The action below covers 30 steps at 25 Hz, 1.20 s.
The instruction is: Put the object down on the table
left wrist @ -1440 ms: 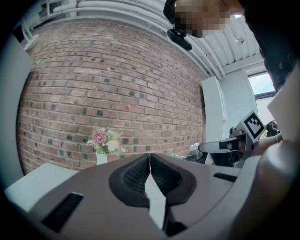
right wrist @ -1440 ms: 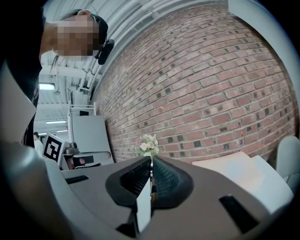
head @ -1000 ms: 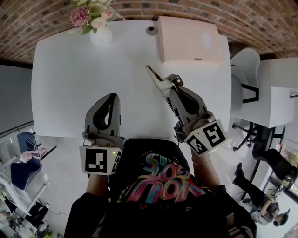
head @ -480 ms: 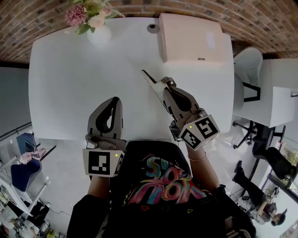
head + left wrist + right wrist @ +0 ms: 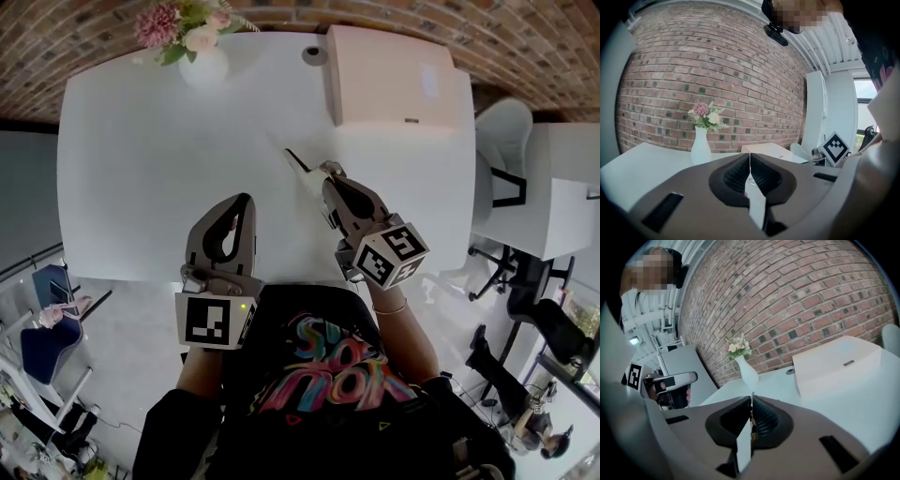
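Note:
My right gripper is over the white table, right of its middle, shut on a thin flat pale object that sticks out toward the far left. I cannot tell whether the object touches the table. In the right gripper view the object shows edge-on as a thin line pinched between the ribbed pads of that gripper. My left gripper hovers near the table's front edge. Its jaws are pressed together with nothing seen between them, as the left gripper view also shows.
A white vase of flowers stands at the far left corner. A pale box lies at the far right, with a round cable port beside it. A white chair and another table stand to the right.
My right gripper has drawn back toward me and to the left with the thin object, which now lies lower over the table. The left gripper has barely shifted.

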Available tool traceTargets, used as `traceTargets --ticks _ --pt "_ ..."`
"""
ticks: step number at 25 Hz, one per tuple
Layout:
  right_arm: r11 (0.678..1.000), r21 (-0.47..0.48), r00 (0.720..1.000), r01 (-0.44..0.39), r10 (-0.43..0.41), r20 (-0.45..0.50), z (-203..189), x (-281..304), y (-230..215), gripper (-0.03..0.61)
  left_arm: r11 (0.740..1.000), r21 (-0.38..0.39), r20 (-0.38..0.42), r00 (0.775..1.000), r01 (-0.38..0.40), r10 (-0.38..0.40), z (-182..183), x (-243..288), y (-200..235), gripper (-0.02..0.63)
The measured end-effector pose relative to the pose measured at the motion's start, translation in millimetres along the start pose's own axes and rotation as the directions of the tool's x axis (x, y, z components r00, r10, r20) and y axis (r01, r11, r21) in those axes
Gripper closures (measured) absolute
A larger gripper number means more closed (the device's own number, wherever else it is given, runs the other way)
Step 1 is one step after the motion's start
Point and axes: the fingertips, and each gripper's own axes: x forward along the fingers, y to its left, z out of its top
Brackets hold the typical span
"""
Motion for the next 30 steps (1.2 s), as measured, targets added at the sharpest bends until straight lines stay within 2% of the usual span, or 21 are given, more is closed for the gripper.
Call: traceTargets --ticks 5,13,19,24,30 --pt "0.999 0.042 1.0 -0.004 0.005 -0.018 -14 8 -6 0.546 1.0 -0.002 -0.001 1.0 0.0 0.0 -2 2 2 0.588" --pt "0.996 0.085 0.999 0.004 -0.001 -0.046 -30 11 -14 0.546 0.998 -0.054 0.031 0.999 -0.031 0.033 3 2 3 0.588" --pt "0.993 0.122 0.998 -0.001 0.009 -0.062 -42 11 -17 0.545 0.998 -0.042 0.028 0.999 -0.037 0.038 2 -1 2 0.588" --pt "0.992 0.13 0.996 -0.001 0.012 -0.086 -52 13 -19 0.545 1.0 0.001 -0.003 1.0 -0.021 0.021 -6 -5 0 0.588" --pt "0.991 0.131 0.993 0.015 0.0 -0.115 -62 13 -25 0.546 0.998 -0.045 0.031 0.999 -0.041 0.043 2 -3 0 0.588"
